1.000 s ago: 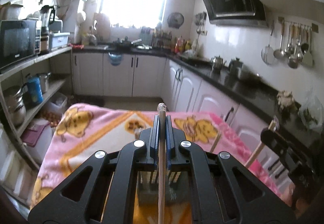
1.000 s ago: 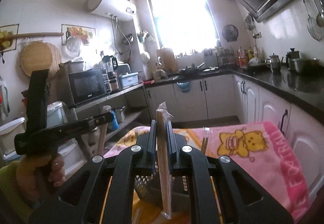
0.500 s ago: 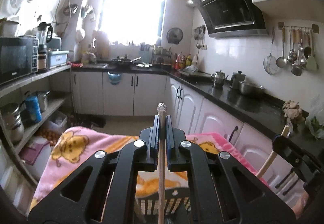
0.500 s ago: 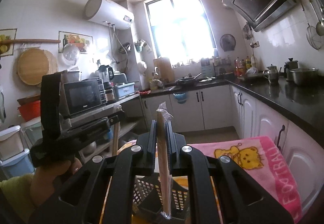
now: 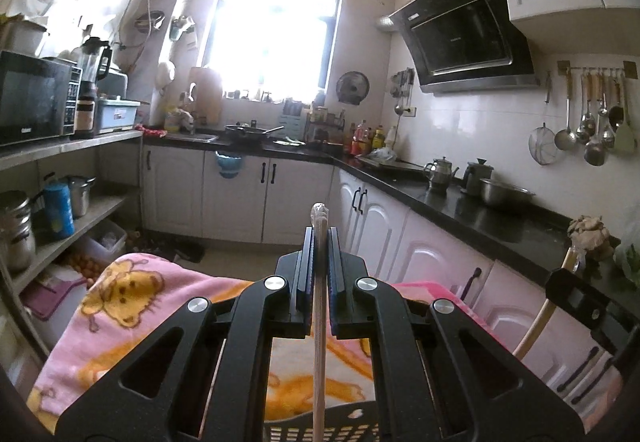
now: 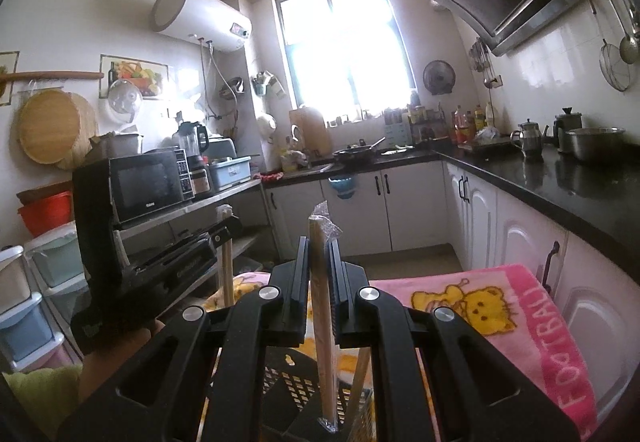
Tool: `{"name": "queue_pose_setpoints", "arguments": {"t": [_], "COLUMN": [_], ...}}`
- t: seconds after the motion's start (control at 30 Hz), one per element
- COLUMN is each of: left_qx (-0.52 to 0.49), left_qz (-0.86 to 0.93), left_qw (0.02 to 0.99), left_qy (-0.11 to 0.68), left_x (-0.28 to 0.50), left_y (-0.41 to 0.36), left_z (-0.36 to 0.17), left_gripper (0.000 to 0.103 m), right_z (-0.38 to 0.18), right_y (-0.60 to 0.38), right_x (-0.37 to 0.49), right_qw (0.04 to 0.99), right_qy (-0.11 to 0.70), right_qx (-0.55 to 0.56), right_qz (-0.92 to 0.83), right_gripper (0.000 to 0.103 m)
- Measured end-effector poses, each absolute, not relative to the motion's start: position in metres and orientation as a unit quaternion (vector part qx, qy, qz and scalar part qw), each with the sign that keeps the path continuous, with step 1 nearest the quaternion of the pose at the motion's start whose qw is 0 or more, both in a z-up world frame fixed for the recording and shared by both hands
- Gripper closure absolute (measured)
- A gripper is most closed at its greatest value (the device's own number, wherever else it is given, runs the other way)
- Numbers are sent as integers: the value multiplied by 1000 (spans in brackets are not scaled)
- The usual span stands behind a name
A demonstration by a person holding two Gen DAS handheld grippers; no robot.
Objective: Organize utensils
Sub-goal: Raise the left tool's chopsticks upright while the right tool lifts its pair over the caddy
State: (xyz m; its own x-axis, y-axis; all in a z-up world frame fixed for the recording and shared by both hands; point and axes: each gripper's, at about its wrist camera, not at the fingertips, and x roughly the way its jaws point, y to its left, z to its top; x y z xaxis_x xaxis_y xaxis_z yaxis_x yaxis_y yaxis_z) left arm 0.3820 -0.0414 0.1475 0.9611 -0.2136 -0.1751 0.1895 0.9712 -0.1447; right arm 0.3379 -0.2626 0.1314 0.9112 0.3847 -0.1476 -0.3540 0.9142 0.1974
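Two grippers are each carrying one wrapped utensil above the black slotted basket.

Left wrist view: the left gripper (image 5: 319,242) is clamping a thin pale stick (image 5: 319,342), upright between its closed pads. Compared with a second ago, the pink blanket (image 5: 132,294) is sitting lower in the frame and more of the kitchen beyond is showing, so the gripper is lifting its aim and shifting across the table. Only the basket (image 5: 340,418) rim is showing at the bottom edge. The right gripper (image 5: 576,294) is appearing at the right edge, farther out than before.

Right wrist view: the right gripper (image 6: 319,242) is clamping a wooden utensil in clear wrap (image 6: 322,322), upright, its lower end hanging just over the basket (image 6: 304,386). The basket is showing more fully below the jaws than a second ago. A second wooden piece (image 6: 360,382) is already standing in it. The left gripper (image 6: 224,230) is holding its stick at the left.

Judgement: both items are being aligned over the basket; insertion is not yet done.
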Motion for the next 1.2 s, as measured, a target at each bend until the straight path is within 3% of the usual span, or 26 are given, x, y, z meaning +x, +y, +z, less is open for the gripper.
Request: {"name": "queue_pose_setpoints", "arguments": {"t": [1.2], "left_qx": [-87], "left_qz": [-118], "left_qw": [980], "left_qy": [132], "left_x": [402], "left_y": [-16], "left_z": [90], "left_gripper": [101], "right_z": [67], "right_y": [-245], "right_x": [368], "right_qw": [967], "right_qy": [155], "right_qx": [99], "right_qz": [176], "right_gripper": [94]}}
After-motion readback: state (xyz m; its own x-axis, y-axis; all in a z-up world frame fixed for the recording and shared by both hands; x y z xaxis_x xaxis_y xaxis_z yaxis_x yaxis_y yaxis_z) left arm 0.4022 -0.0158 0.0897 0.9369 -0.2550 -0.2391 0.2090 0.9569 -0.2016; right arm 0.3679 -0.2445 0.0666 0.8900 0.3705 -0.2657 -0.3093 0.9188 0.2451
